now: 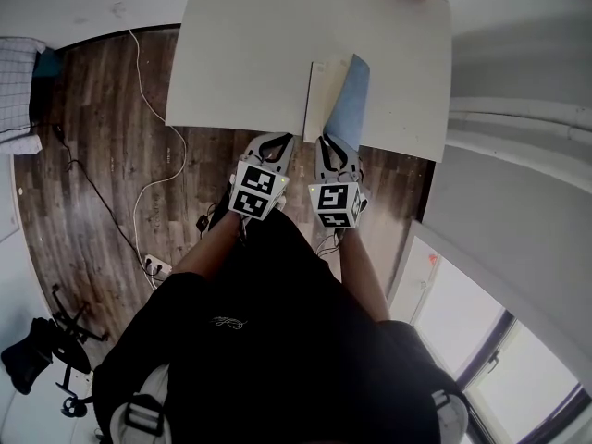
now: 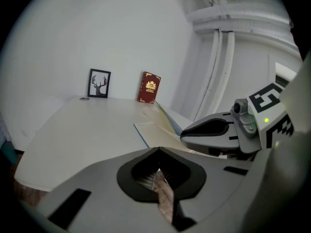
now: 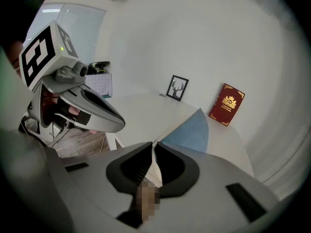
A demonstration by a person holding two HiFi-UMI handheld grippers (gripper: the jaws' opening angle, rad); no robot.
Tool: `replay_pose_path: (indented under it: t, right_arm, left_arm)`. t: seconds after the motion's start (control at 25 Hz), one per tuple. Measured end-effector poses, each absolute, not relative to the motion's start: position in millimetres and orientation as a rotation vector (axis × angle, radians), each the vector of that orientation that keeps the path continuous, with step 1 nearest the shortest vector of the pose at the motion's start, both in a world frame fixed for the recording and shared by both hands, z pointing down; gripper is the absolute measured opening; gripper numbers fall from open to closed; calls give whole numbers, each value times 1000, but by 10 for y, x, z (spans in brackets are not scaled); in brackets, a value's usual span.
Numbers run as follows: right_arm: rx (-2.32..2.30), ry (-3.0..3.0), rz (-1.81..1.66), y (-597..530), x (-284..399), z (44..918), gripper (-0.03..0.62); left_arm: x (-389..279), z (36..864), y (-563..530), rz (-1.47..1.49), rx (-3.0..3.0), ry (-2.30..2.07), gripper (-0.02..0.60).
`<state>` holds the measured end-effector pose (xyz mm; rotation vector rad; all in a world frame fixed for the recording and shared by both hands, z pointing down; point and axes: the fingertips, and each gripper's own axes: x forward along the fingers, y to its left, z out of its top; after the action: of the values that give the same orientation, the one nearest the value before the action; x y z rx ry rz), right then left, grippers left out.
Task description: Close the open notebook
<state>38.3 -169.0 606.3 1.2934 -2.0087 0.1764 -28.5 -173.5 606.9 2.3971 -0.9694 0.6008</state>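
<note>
The notebook lies open at the near edge of the white table, its cream page flat. Its blue cover stands tilted up on the right. My right gripper is shut on the near edge of that cover; in the right gripper view the blue cover rises just past the closed tips. My left gripper hovers at the table edge left of the notebook, jaws together with nothing in them. The cream page lies ahead of it, the right gripper to its right.
A red book and a framed deer picture stand at the table's far side by the wall. Below the table, cables and a power strip lie on the wood floor. Pipes run up the wall at right.
</note>
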Motion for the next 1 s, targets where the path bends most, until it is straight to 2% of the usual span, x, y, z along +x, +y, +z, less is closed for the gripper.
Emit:
replay_pose_path:
  t: [1.0]
  right_arm:
    - [1134, -2037, 264, -1720, 216, 6418, 46]
  left_arm:
    - [-335, 6239, -1843, 618, 2337, -999, 2]
